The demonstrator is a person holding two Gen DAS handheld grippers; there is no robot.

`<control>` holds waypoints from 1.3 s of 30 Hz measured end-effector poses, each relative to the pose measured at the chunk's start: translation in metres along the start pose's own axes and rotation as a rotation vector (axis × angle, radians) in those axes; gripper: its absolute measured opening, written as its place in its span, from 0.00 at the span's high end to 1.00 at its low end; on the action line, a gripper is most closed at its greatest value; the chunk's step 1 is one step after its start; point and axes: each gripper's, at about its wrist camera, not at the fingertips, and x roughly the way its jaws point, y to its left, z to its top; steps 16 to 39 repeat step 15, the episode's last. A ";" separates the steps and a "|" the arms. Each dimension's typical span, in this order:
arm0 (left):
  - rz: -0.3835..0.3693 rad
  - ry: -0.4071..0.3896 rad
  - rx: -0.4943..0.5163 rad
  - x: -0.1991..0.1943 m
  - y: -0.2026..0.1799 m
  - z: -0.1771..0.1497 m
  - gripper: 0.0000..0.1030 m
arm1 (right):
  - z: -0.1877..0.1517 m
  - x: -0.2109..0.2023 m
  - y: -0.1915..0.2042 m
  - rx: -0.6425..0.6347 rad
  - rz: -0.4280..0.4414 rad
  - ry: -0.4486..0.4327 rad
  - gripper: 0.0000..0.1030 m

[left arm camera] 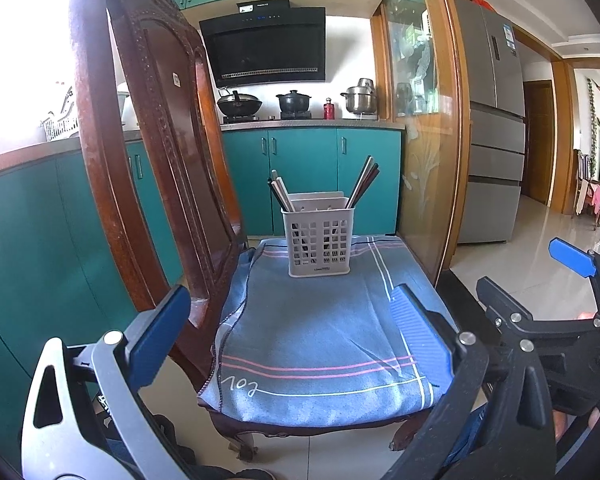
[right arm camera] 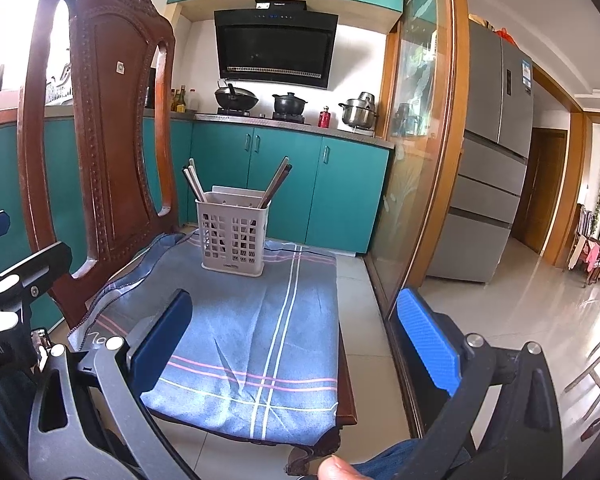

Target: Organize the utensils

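Note:
A light grey slotted utensil holder (left arm camera: 319, 240) (right arm camera: 233, 234) stands upright near the far edge of a chair seat covered by a blue striped cloth (left arm camera: 320, 340) (right arm camera: 252, 332). Chopsticks (left arm camera: 362, 182) (right arm camera: 275, 181) lean out of its right side and another bunch (left arm camera: 279, 192) (right arm camera: 194, 184) out of its left side. My left gripper (left arm camera: 290, 316) is open and empty, over the near part of the cloth. My right gripper (right arm camera: 300, 332) is open and empty, at the seat's near right edge; it also shows in the left wrist view (left arm camera: 540, 288).
The dark wooden chair back (left arm camera: 156, 152) (right arm camera: 100, 140) rises at the left of the seat. Teal kitchen cabinets (left arm camera: 312, 176) with pots on the stove stand behind. A glass sliding door (left arm camera: 424, 152) (right arm camera: 420, 160) stands close on the right, a grey fridge (right arm camera: 496, 160) beyond it.

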 end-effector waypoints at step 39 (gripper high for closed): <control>-0.034 0.106 0.005 0.050 -0.004 -0.014 0.03 | -0.011 0.031 -0.001 0.006 0.006 0.065 0.03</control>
